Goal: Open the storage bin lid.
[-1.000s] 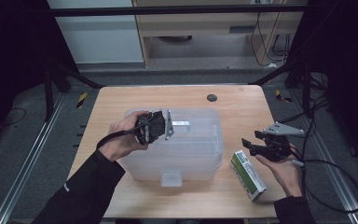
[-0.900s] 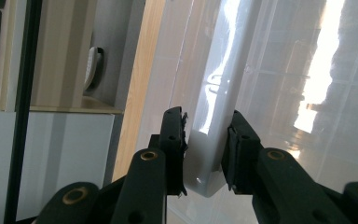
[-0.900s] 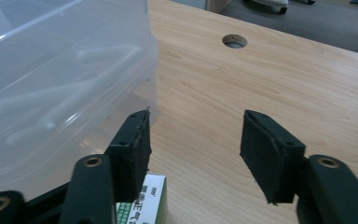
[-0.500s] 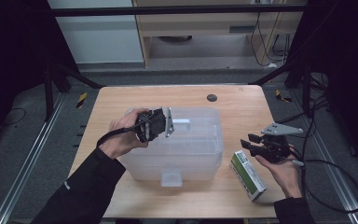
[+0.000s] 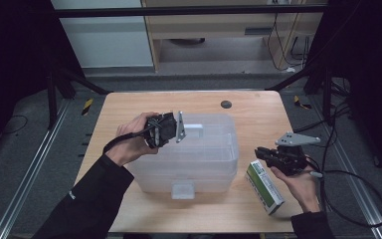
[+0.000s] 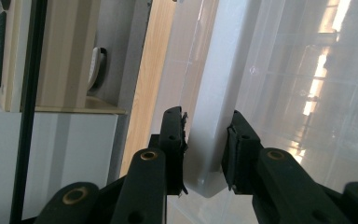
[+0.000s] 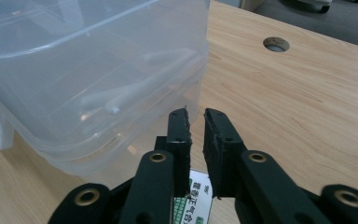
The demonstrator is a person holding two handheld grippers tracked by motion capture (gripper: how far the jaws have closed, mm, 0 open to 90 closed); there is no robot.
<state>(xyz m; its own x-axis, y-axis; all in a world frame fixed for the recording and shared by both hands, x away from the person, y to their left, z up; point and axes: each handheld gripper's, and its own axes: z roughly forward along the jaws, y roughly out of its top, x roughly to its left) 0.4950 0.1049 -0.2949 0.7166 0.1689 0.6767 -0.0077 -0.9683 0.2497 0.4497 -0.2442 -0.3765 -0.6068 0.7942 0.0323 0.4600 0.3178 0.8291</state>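
The right gripper (image 5: 261, 152) jaws have just been closing, nearly together on nothing, above the green-and-white carton (image 5: 264, 186); the left gripper (image 6: 207, 140) pinches the clear plastic bin's (image 5: 199, 164) white handle (image 6: 214, 112); next, grasp the carton

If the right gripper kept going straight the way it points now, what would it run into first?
Most likely the clear plastic box: the right gripper, its jaws just closing on nothing, points at the box's near corner. Depth is unclear, so it might slip past onto bare table.
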